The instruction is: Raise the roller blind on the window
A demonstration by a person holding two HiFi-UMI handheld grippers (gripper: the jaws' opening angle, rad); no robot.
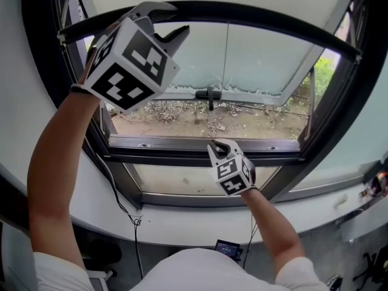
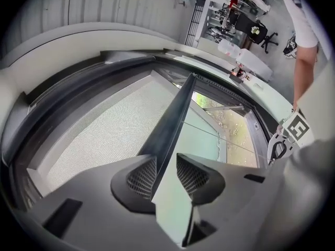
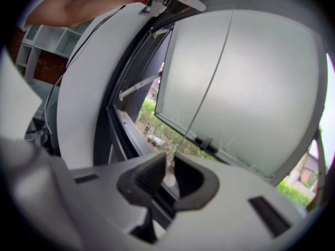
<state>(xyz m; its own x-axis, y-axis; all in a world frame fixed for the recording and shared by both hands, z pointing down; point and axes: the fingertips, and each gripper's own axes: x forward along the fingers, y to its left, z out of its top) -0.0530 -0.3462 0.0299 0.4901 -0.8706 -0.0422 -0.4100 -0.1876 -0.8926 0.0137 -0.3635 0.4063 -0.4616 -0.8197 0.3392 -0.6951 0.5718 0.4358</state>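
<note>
The roller blind's dark bottom bar [image 1: 273, 23] arches across the top of the window, with pale blind fabric [image 2: 104, 135] above it. My left gripper [image 1: 173, 22] is raised at the upper left. Its jaws [image 2: 166, 174] are shut on that bar [image 2: 175, 114], which runs between the pads. Lower down, in front of the window frame, my right gripper [image 1: 219, 145] points up at the glass. A thin pull cord [image 3: 212, 77] comes down the pane into its jaws [image 3: 168, 174], where a small whitish cord end sits pinched between the pads.
A frosted pane with a black handle [image 1: 209, 94] is tilted open over bare ground and plants outside. Below the dark window frame [image 1: 200, 156] is a white sill [image 1: 182, 223] with a black cable [image 1: 130, 214] hanging over it. Desks and chairs [image 2: 251, 30] stand in the room behind.
</note>
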